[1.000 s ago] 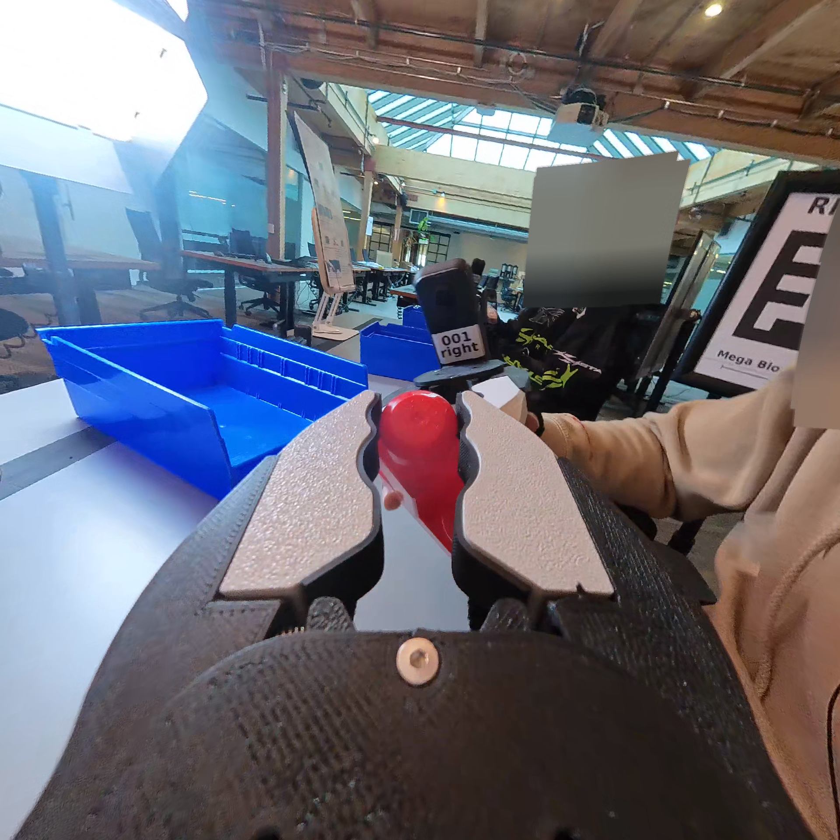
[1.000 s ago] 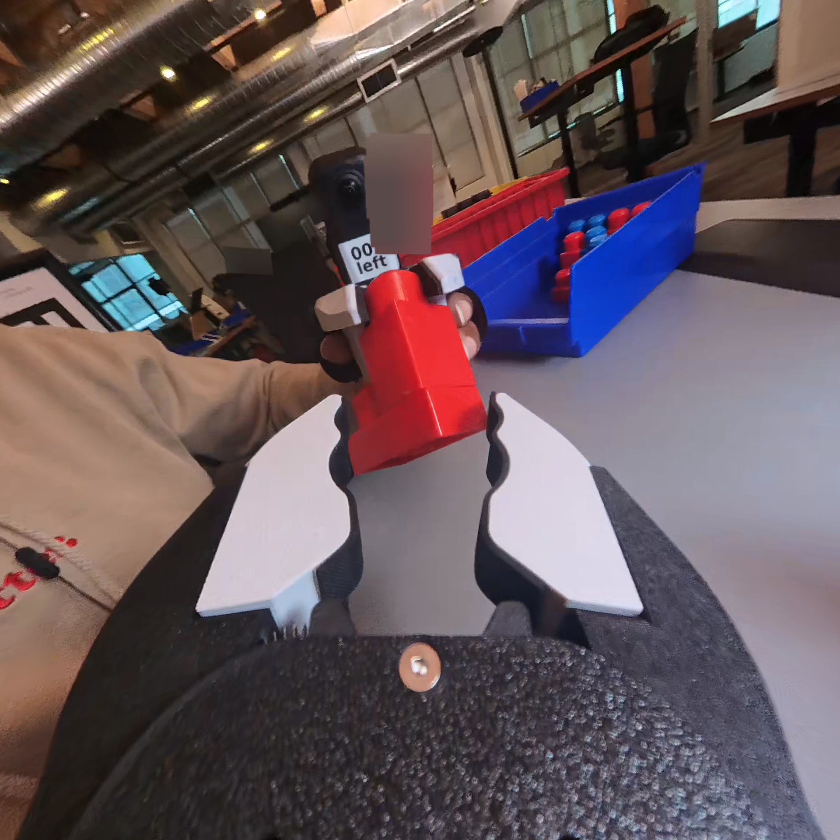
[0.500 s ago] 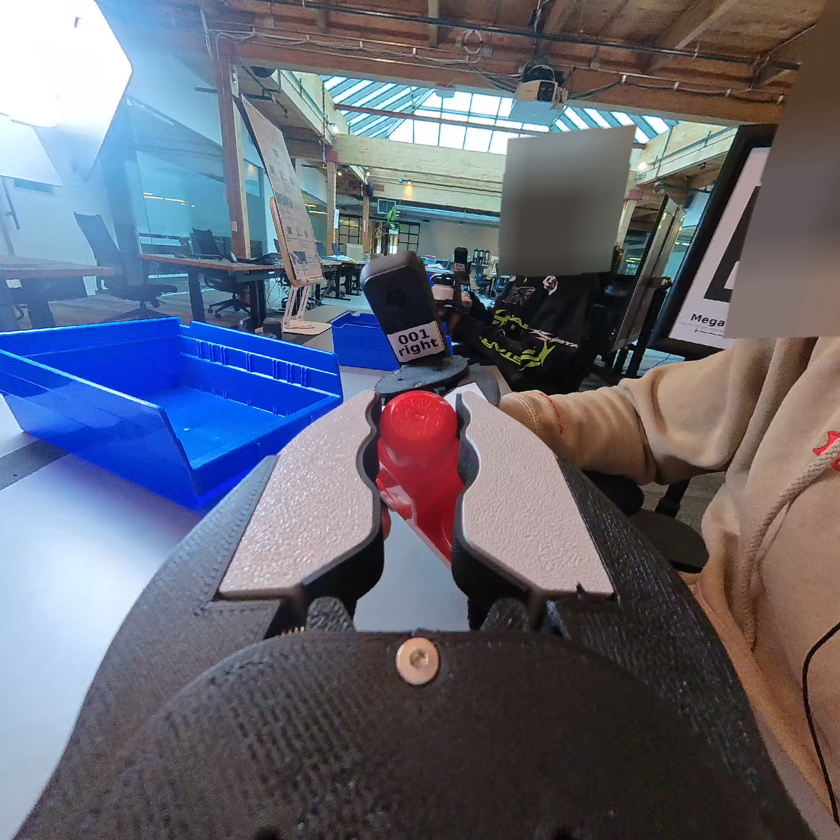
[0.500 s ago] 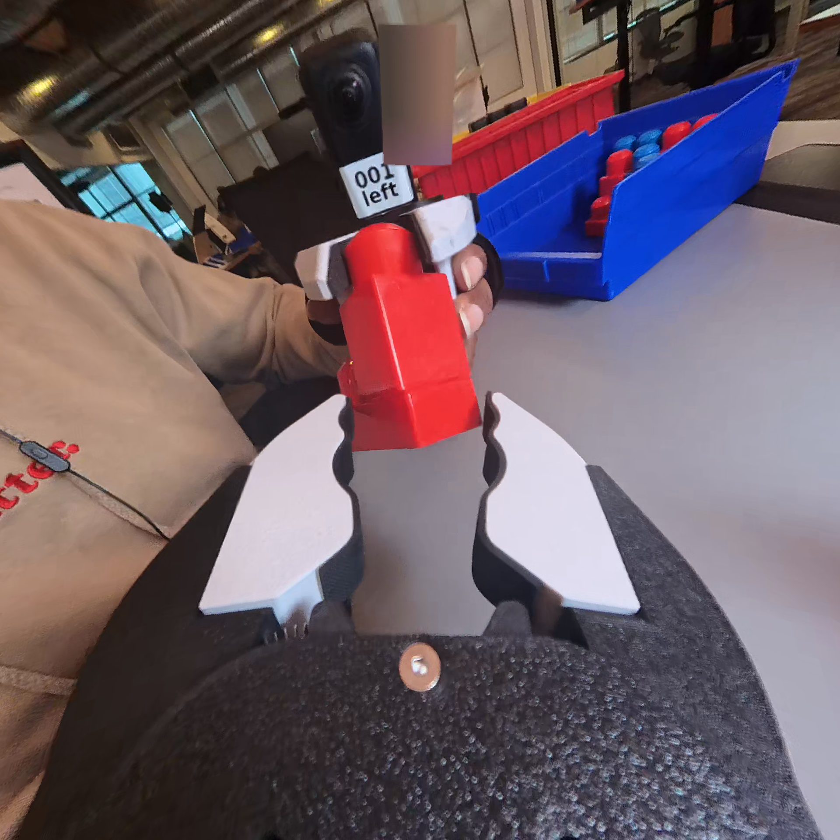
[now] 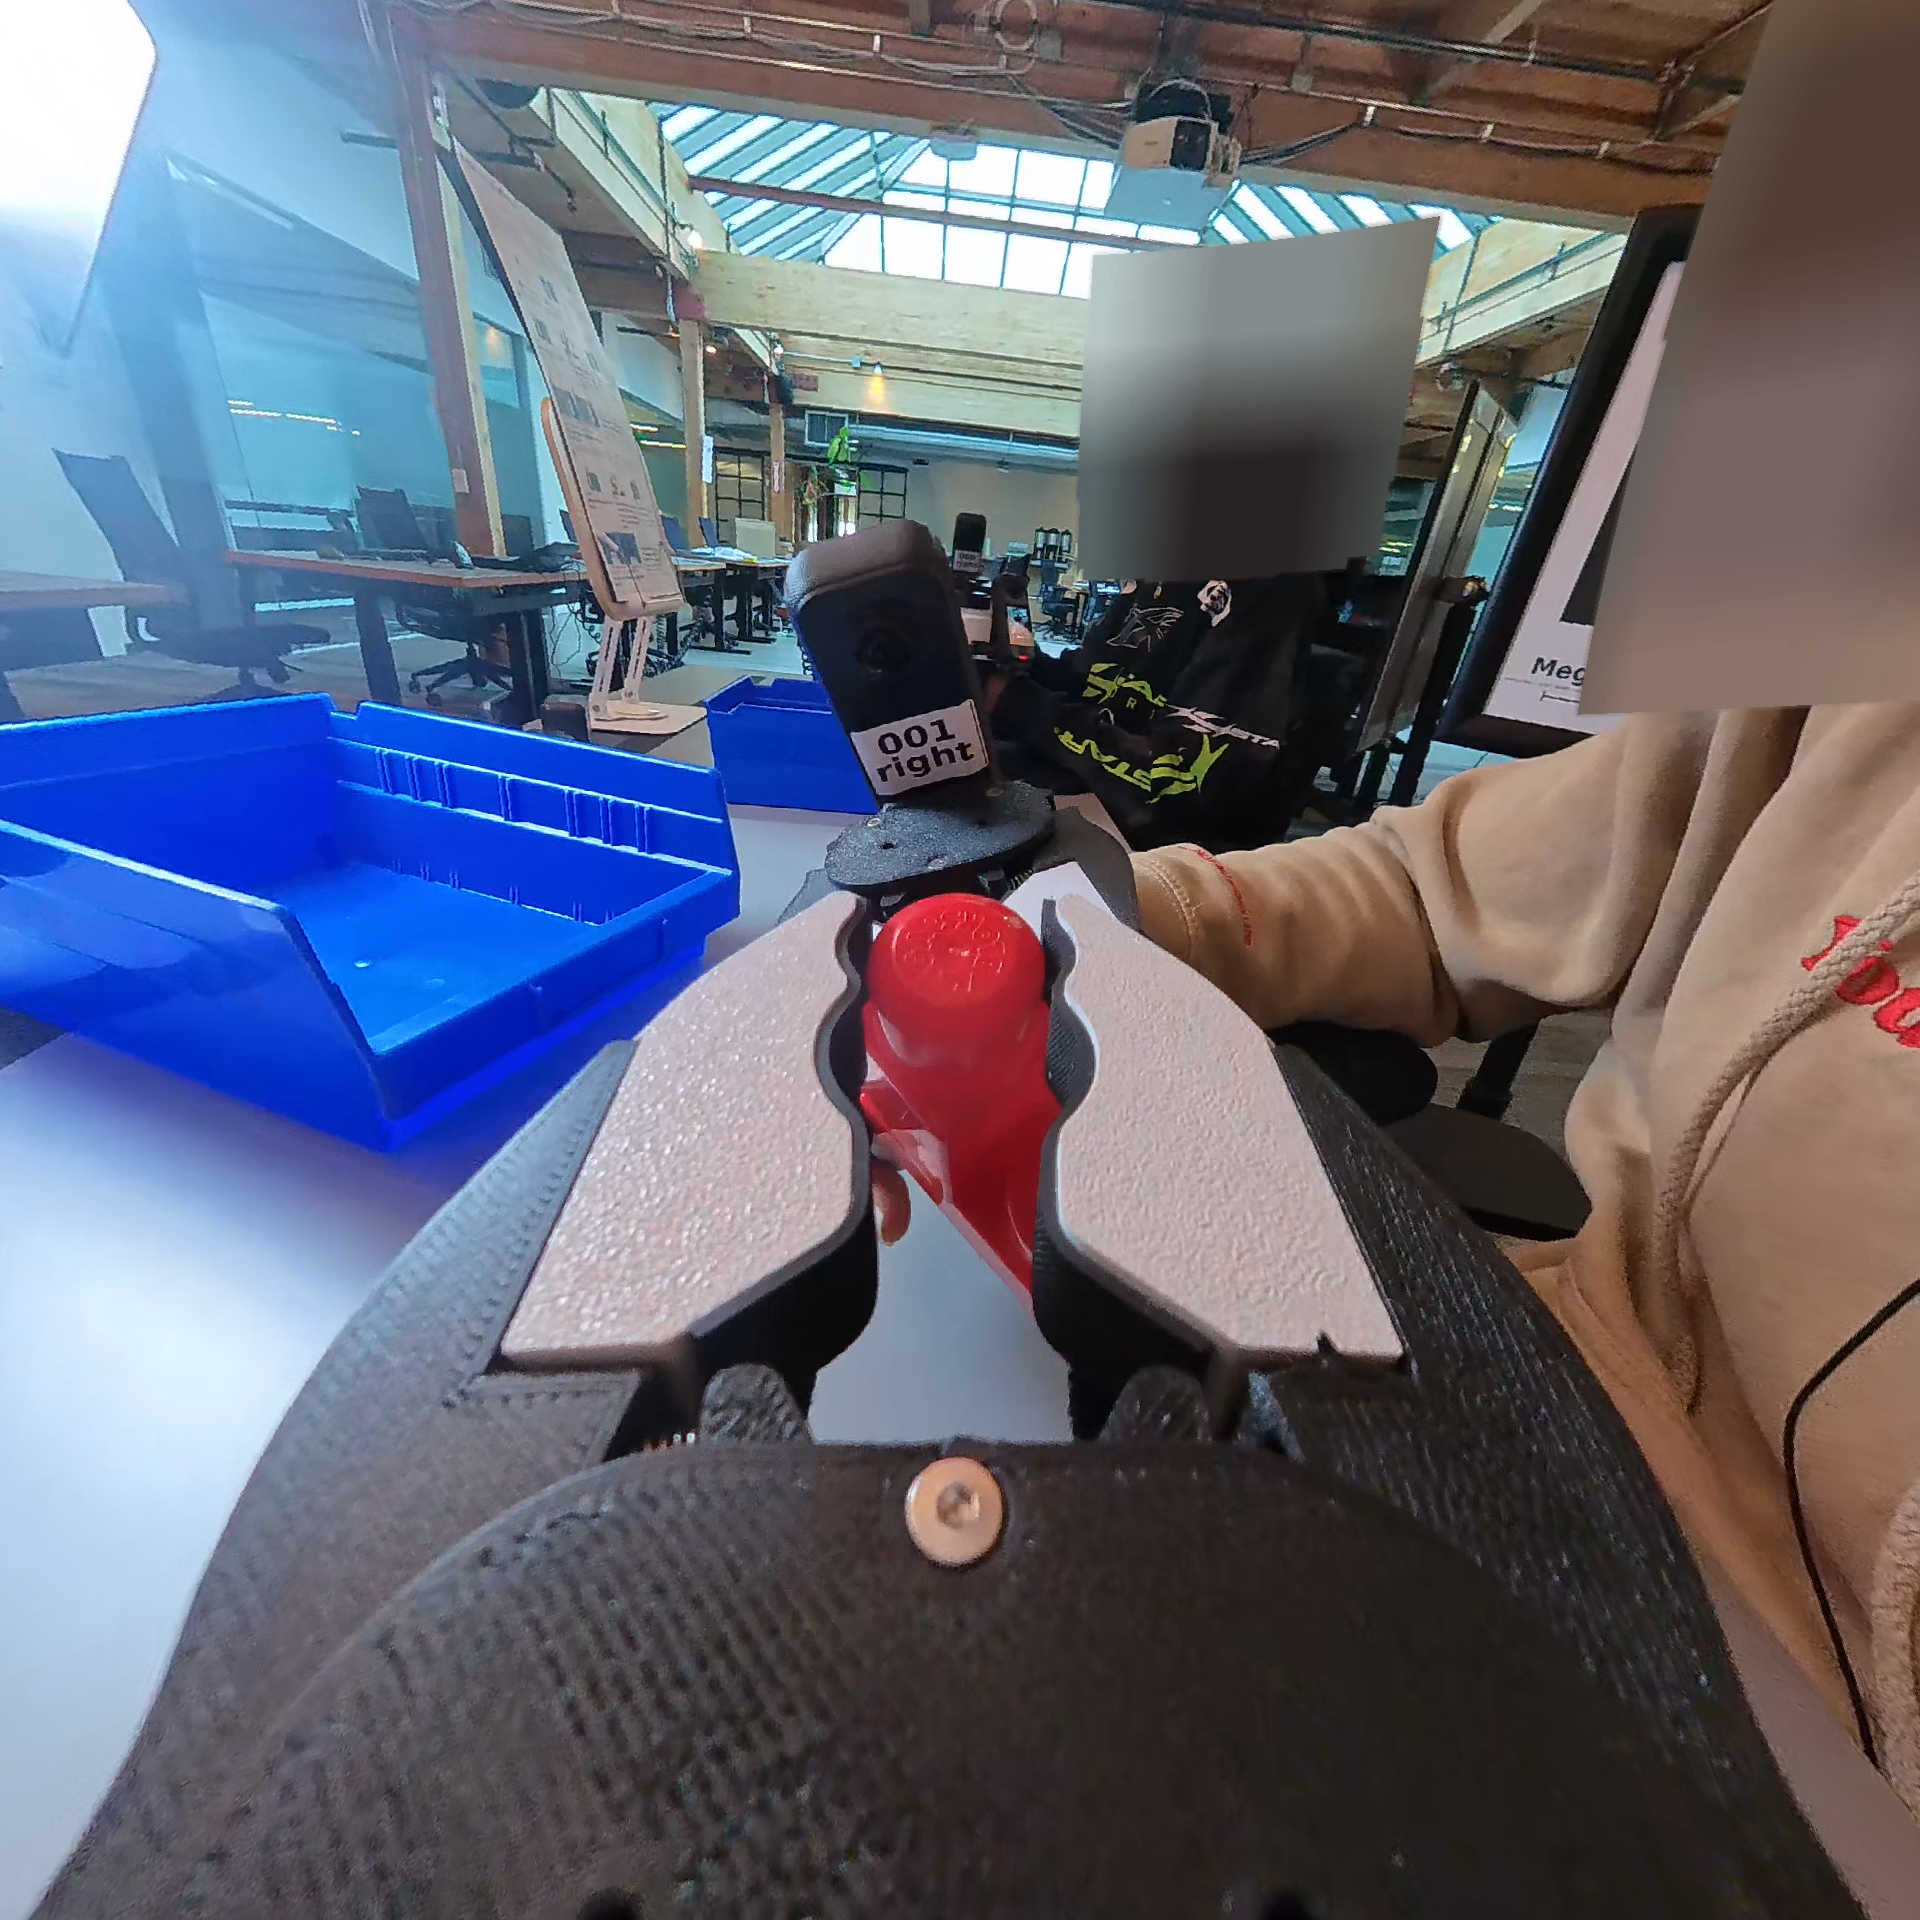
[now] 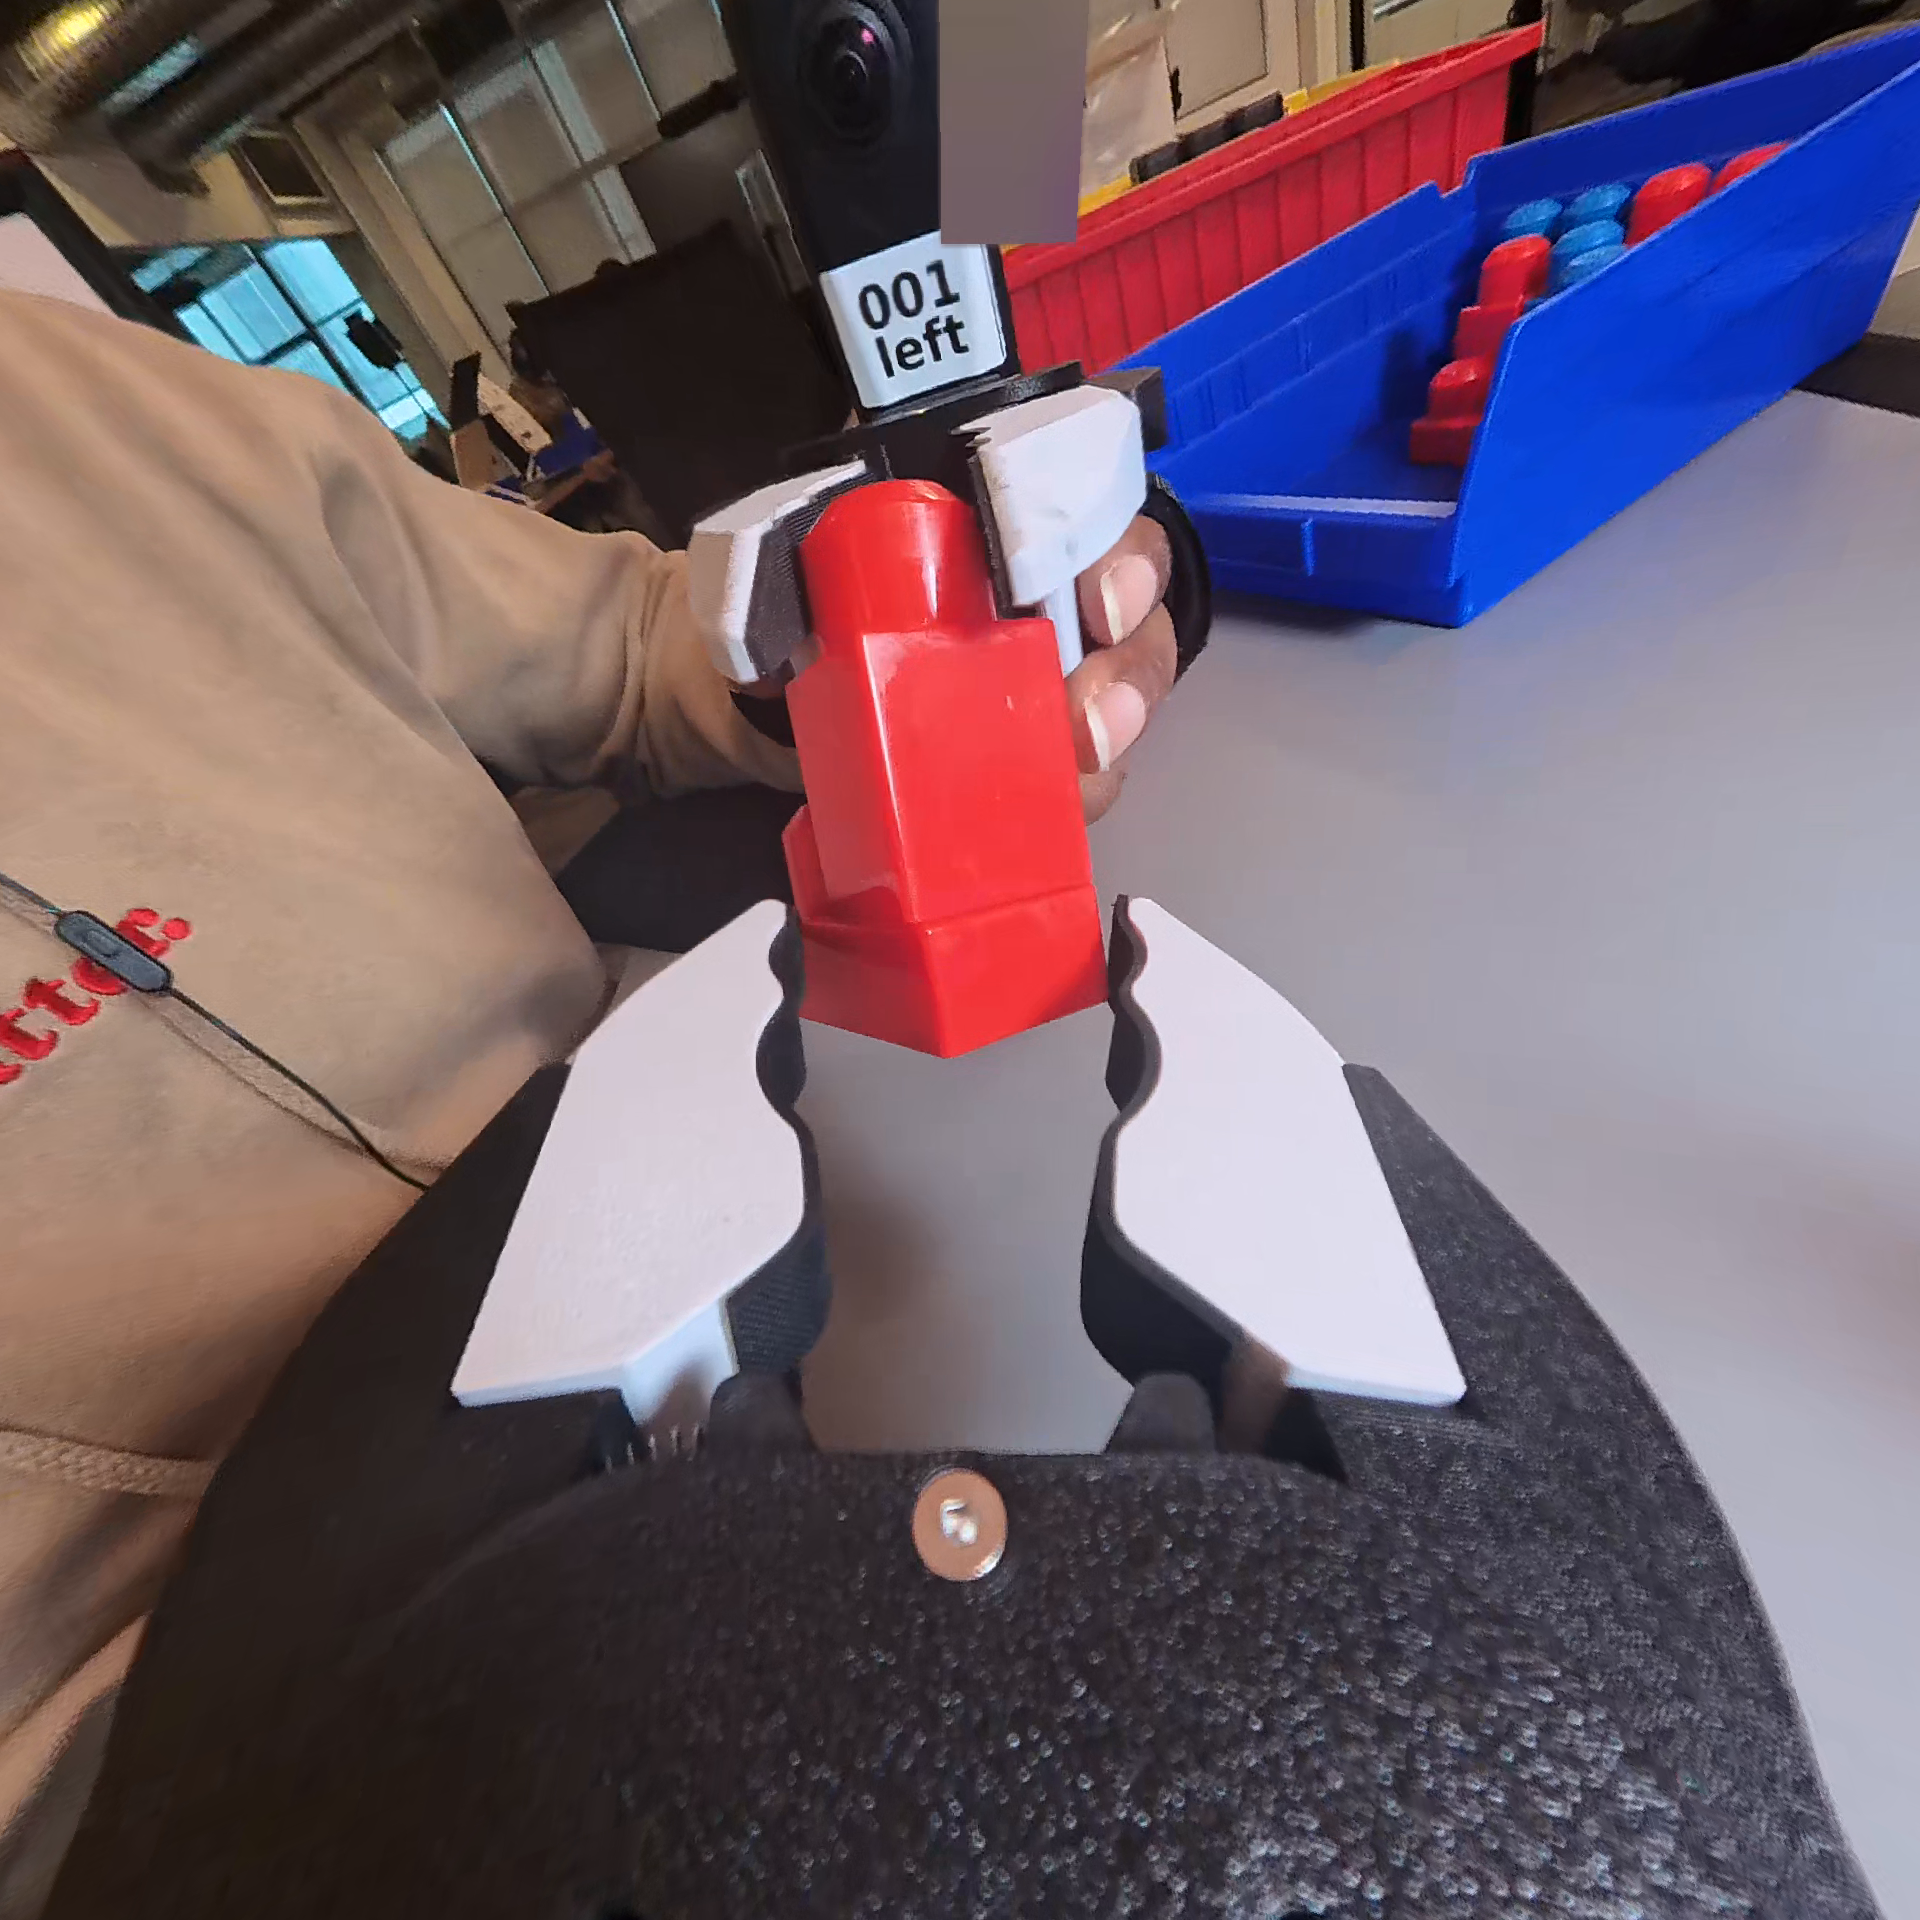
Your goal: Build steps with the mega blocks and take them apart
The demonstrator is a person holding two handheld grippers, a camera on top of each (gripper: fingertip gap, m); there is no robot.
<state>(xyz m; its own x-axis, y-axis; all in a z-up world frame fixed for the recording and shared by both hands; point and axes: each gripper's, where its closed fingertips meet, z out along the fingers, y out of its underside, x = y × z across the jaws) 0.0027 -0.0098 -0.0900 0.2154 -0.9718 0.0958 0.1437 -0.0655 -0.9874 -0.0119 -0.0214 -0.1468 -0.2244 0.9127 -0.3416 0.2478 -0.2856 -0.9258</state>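
Note:
A red mega block stack (image 6: 935, 769), a tall block on a lower one, hangs in the air over the grey table (image 6: 1558, 935). My left gripper (image 5: 956, 914) is shut on its top stud (image 5: 961, 956); the same gripper shows in the right wrist view (image 6: 904, 561), held by a hand. My right gripper (image 6: 951, 925) is open, with its fingertips on either side of the lower red block, very close to its sides. I cannot tell whether the pads touch it.
An empty blue bin (image 5: 343, 935) stands left of the left gripper. Another blue bin (image 6: 1558, 436) holds several red and blue blocks (image 6: 1507, 301), with a red bin (image 6: 1247, 208) behind it. The person's beige sleeves and torso (image 6: 260, 727) are close by. Left tips to right tips: about 6 cm.
The two grippers have come closer together. The red stack now reaches between my right gripper's fingertips and stands more upright. The left grip has not changed.

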